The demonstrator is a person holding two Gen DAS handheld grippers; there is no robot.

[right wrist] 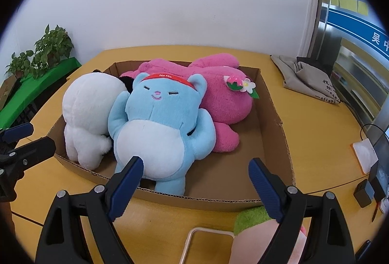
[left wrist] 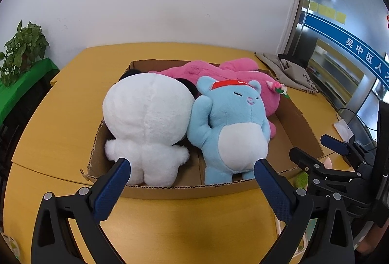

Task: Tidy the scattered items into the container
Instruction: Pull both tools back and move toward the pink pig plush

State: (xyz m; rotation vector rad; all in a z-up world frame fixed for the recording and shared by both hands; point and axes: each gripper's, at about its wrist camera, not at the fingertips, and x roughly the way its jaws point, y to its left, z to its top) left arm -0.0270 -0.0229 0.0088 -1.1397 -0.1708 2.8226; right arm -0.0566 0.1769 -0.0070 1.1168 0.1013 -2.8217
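Note:
A shallow cardboard box (left wrist: 167, 191) (right wrist: 274, 115) sits on the yellow table. Inside lie a white panda plush (left wrist: 145, 118) (right wrist: 90, 108), a blue plush with a red headband (left wrist: 233, 123) (right wrist: 160, 123), and a pink plush (left wrist: 243, 74) (right wrist: 218, 96). My left gripper (left wrist: 192, 164) is open and empty over the box's near edge. My right gripper (right wrist: 194, 164) is open and empty over the box front; it also shows in the left wrist view (left wrist: 313, 149). A green and pink plush (right wrist: 252, 220) lies on the table under the right gripper, outside the box.
A grey cloth bag (left wrist: 287, 72) (right wrist: 306, 79) lies at the table's back right. A potted plant (left wrist: 22, 50) (right wrist: 46, 50) stands left on a green surface. A white pad (right wrist: 364, 154) and cables lie at the right. A metal-framed item (right wrist: 206, 242) lies near the front edge.

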